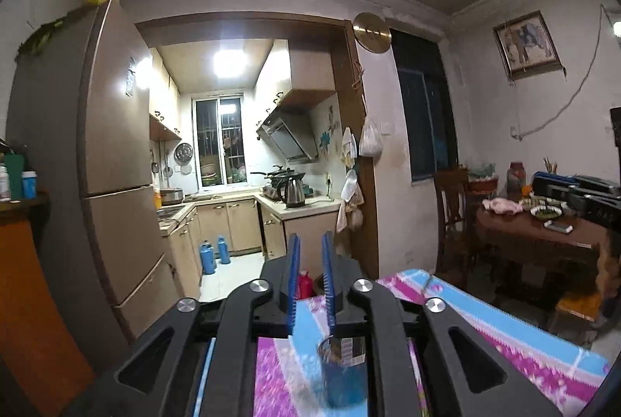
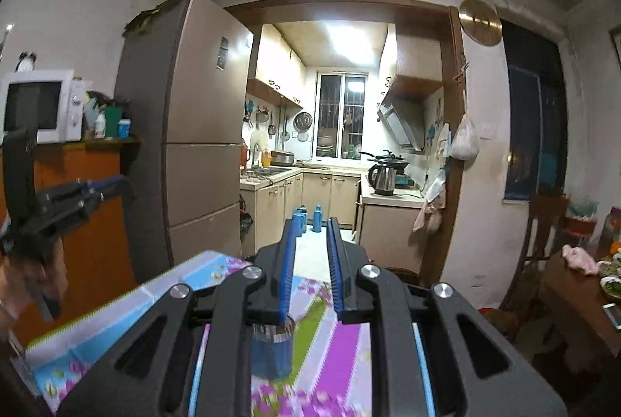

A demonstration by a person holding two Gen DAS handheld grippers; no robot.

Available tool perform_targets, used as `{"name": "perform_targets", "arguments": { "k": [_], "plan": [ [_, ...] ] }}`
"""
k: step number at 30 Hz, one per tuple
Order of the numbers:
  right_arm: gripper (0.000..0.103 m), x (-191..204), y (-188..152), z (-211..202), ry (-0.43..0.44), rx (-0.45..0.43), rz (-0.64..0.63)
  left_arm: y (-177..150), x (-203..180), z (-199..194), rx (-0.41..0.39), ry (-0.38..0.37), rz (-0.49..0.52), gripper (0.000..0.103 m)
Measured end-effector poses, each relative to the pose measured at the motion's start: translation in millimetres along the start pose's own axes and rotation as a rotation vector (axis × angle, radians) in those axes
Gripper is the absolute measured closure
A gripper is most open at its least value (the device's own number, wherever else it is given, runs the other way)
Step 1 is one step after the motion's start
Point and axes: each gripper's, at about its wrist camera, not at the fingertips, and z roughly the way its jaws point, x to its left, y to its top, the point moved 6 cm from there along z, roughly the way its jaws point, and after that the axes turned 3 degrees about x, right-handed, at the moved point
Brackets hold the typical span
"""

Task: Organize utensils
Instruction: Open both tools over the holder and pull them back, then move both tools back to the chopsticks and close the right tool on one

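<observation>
From the left wrist view, the left gripper (image 1: 310, 236) is held about level over a table under a floral cloth of blue, pink and purple (image 1: 485, 331), pointing at the kitchen doorway. Its blue-padded fingers (image 1: 293, 273) stand only a narrow slit apart, with nothing between them. A translucent blue plastic cup (image 1: 343, 374) sits on the cloth right beneath the gripper's black body, low in the frame and smeared. I cannot tell whether any utensils are in it, and I see none lying loose on the cloth. The worry here is that the cup is below the fingers rather than ahead of them. A straight drop would likely bring the frame down on its rim and tip it over.

From the right wrist view, the right gripper (image 2: 310, 221) looks much the same: level, jaws parted by a slim gap, and empty. The same blue cup (image 2: 271, 351) is under its left finger, just beside the mechanism. The left gripper (image 2: 112, 186) shows at the far left, held in a hand (image 2: 23, 281), off the table's near corner. With both tools hovering around one light cup, I'd guess the risks are a sideways knock, the two grippers clashing, or a gap too narrow to take the cup or a handle unless it is widened first
</observation>
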Motion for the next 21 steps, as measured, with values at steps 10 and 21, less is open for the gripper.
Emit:
{"name": "perform_targets", "arguments": {
  "k": [10,21],
  "plan": [
    [0.088,33.2,-106.6,-91.5,0.001,0.154,-0.038,-96.5,-52.5,-103.8,0.161,-0.080,0.098,0.075],
    [0.088,106.6,-218.5,-122.6,0.082,0.320,-0.002,-247.5,-122.4,-167.1,0.429,-0.177,0.089,0.087]
  ]
}}
